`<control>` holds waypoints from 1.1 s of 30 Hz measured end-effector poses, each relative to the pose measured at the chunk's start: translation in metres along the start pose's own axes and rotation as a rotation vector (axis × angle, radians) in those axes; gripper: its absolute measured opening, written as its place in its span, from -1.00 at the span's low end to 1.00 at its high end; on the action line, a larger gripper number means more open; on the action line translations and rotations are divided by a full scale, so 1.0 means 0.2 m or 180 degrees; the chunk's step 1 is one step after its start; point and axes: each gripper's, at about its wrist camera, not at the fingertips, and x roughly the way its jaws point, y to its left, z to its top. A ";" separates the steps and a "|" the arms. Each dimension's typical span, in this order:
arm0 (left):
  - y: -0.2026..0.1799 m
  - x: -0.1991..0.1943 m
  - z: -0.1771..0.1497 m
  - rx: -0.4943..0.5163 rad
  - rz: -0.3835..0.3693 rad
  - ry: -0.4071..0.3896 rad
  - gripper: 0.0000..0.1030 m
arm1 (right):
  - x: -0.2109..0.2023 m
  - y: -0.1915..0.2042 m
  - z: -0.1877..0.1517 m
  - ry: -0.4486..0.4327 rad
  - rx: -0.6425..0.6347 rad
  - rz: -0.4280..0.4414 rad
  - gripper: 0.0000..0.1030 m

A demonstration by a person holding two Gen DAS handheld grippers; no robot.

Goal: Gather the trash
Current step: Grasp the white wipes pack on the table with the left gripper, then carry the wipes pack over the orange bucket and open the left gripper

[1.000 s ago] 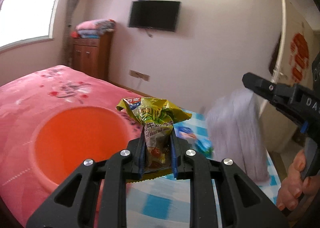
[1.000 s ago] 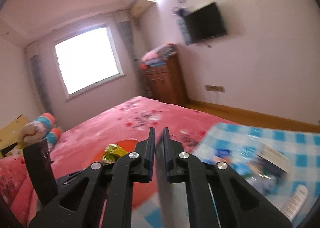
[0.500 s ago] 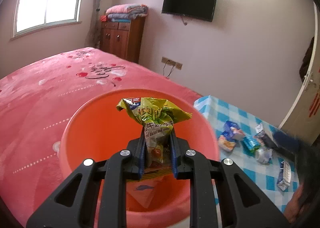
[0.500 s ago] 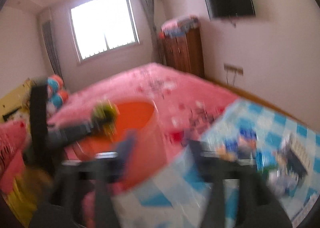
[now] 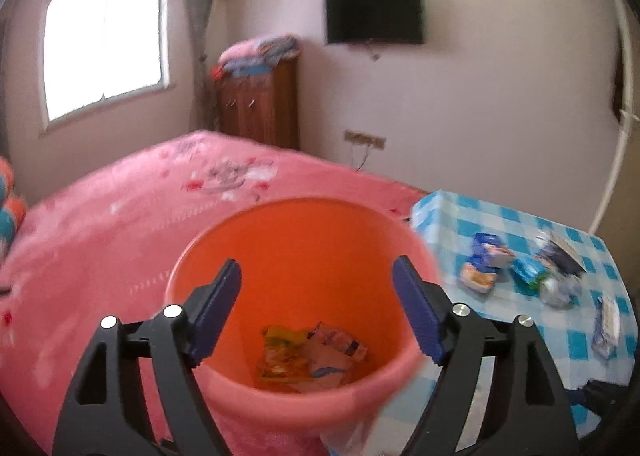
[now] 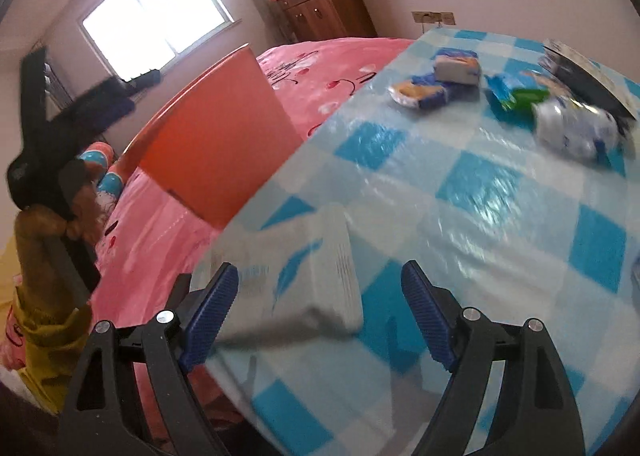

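Observation:
An orange bucket (image 5: 304, 256) stands on the pink bed beside the table; it also shows in the right wrist view (image 6: 212, 135). Snack wrappers (image 5: 308, 356) lie at its bottom. My left gripper (image 5: 316, 312) is open and empty above the bucket's mouth. My right gripper (image 6: 320, 316) is open above the blue checked table (image 6: 480, 215), with a white carton (image 6: 304, 284) lying between its fingers near the table's left edge. Several wrappers (image 6: 444, 83) and a crushed white bottle (image 6: 576, 127) lie at the table's far side; the wrappers also show in the left wrist view (image 5: 520, 268).
The pink bed (image 5: 140, 215) fills the left. A wooden cabinet (image 5: 260, 103) with folded blankets stands by the far wall under a wall television (image 5: 374, 13). The hand holding the left gripper (image 6: 52, 175) shows at the left of the right wrist view.
My left gripper opened and the green snack bag dropped into the bucket. My right gripper opened and swung down to the table over the white carton.

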 end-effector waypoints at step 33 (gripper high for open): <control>-0.59 0.22 -0.64 0.2073 -0.1823 0.1621 0.75 | -0.34 -0.27 -0.21 -0.0398 0.0411 -0.0084 0.67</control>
